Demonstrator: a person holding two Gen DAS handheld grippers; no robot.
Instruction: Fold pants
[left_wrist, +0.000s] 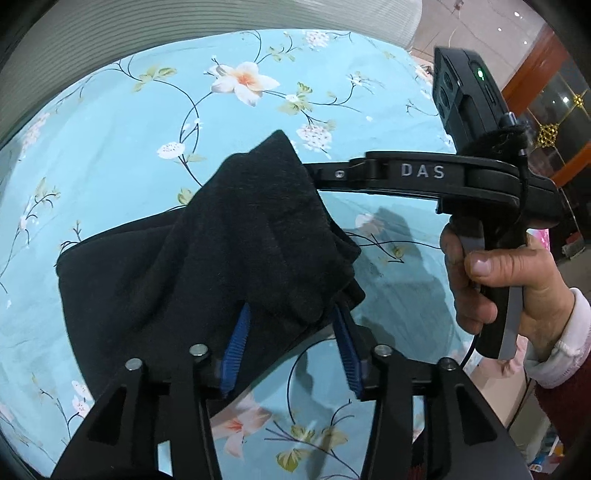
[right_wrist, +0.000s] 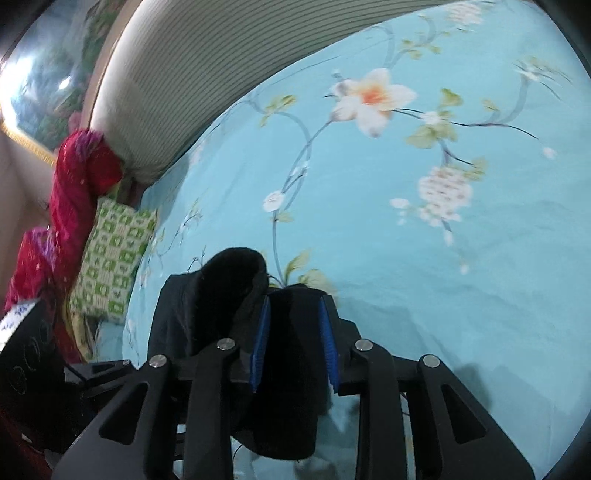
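Both hand-held grippers grasp the black pants (left_wrist: 207, 258): the left hand-held gripper (left_wrist: 291, 332) pinches an edge at lower centre, the right hand-held gripper (right_wrist: 293, 332) clamps a bunched end. The pants hang lifted above the floral bed (left_wrist: 110, 122), trailing left toward it.

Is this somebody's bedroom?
Probably a bedroom. A blue flowered bedsheet covers a wide soft surface, a striped headboard-like cushion runs along its edge, and a green patterned pillow sits beside it.
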